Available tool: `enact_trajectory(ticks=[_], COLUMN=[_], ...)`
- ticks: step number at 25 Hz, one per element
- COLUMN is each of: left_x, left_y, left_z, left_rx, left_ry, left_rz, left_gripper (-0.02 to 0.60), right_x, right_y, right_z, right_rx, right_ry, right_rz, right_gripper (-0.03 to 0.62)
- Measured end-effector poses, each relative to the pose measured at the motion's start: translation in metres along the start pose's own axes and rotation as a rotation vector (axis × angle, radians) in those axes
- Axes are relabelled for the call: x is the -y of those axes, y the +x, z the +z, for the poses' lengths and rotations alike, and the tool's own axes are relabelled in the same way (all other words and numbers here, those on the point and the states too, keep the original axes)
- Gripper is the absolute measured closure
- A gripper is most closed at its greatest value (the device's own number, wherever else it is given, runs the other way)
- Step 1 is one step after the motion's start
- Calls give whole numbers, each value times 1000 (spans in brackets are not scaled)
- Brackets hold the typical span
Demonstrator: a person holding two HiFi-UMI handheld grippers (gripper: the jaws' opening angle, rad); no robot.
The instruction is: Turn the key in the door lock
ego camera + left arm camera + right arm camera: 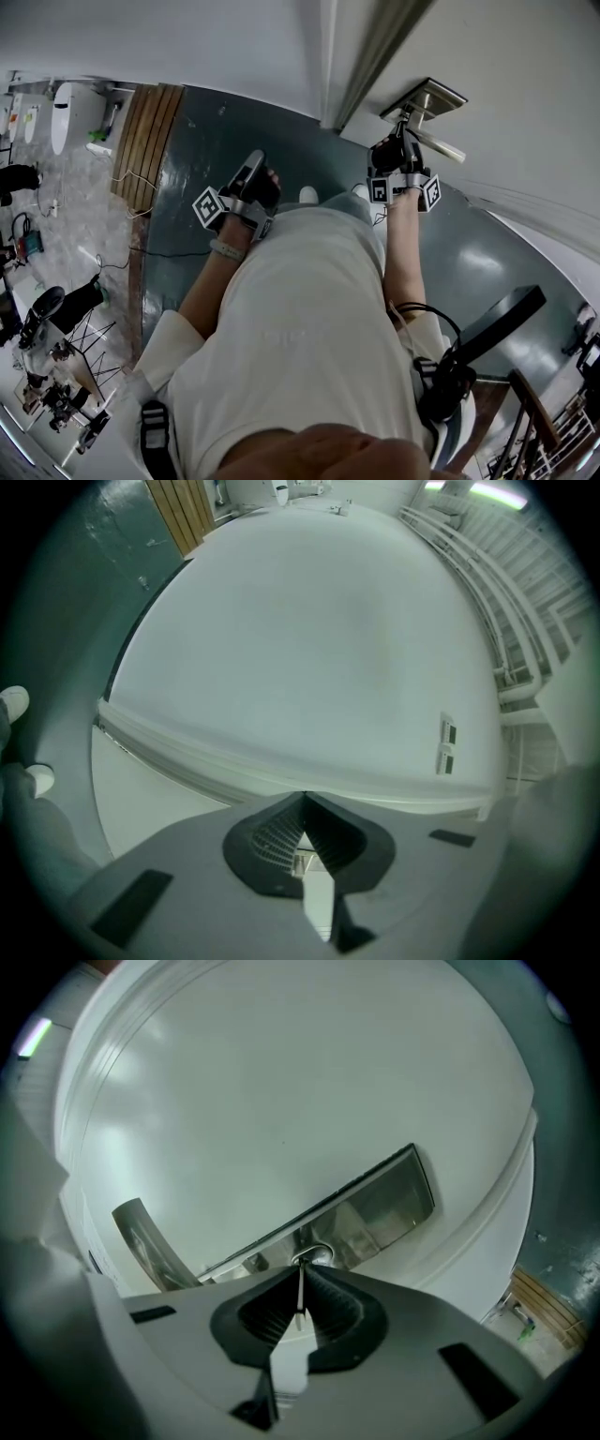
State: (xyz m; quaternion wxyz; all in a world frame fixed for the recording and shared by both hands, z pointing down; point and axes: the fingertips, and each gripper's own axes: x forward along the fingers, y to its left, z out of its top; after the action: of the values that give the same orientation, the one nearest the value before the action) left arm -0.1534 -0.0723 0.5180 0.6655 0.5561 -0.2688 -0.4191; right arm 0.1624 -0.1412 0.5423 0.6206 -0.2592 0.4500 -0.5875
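Dark teal floor [225, 131] below; plain white door [525, 75] at upper right of the head view.

Right gripper [300, 1281]: clenched on thin flat silver key [299, 1302]. Blade is seen edge-on, upright between the ribbed black pads [270, 1312]. Far end of the key runs into round silver lock cylinder [319, 1256], set in long brushed-steel plate [384, 1206] on the door. Curved metal lever handle [141, 1237] juts from the same plate, off to the left in the right gripper view. In the head view this gripper sits up against the plate.

Left gripper [304, 803]: clamped together, tips meeting, nothing between them. It faces bare white wall [309, 649]. In the head view it hangs over the floor, well apart from the lock. Brown wooden slats [150, 131] border the floor beyond it.
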Motion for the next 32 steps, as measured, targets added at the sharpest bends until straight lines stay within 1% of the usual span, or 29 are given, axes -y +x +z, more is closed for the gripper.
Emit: enact_trajectory(ticks=[10, 12, 14, 17, 19, 21, 22, 23, 24, 25, 29, 30, 31, 32], left_x=[-2, -3, -4, -4, -5, -6, -6, -6, -7, -7, -9, -8, -8, -8], left_y=[0, 0, 0, 1, 0, 1, 1, 1, 0, 0, 1, 2, 3, 2], left_z=[1, 0, 0, -1, 0, 1, 1, 0, 0, 0, -1, -1, -1, -1], left_rx=[3, 5, 5, 7, 9, 12, 13, 14, 14, 15, 11, 12, 13, 13], left_ry=[-2, -3, -4, -9, -13, -19, -24, -27, -29, -31, -39, -41, -42, -41], left_rz=[0, 0, 1, -2, -4, -8, -10, -12, -13, -14, -15, -15, -15, -14], left_gripper=[574, 574, 574, 574, 574, 574, 574, 574, 574, 574, 574, 574, 574, 574], right_x=[0, 0, -2, -7, -11, -18, -23, -28, -33, -38, -45, -43, -40, -36], right_y=[0, 0, 1, 0, -7, -16, -22, -29, -35, -39, -47, -47, -47, -46], right_z=[0, 2, 2, -1, 0, 3, 4, 5, 4, 2, -13, -16, -21, -26], right_rx=[-23, -26, -39, -84, -110, -136, -152, -174, -203, -243, -446, -495, -545, -595], right_ry=[-36, -70, -150, -281, -369, -487, -573, -688, -838, -1021, -1868, -2046, -2193, -2309], right_rz=[-17, -30, -63, -135, -185, -220, -236, -260, -293, -328, -446, -471, -486, -493], right_gripper=[555, 554, 554, 553, 516, 488, 487, 487, 487, 487, 487, 487, 487, 487])
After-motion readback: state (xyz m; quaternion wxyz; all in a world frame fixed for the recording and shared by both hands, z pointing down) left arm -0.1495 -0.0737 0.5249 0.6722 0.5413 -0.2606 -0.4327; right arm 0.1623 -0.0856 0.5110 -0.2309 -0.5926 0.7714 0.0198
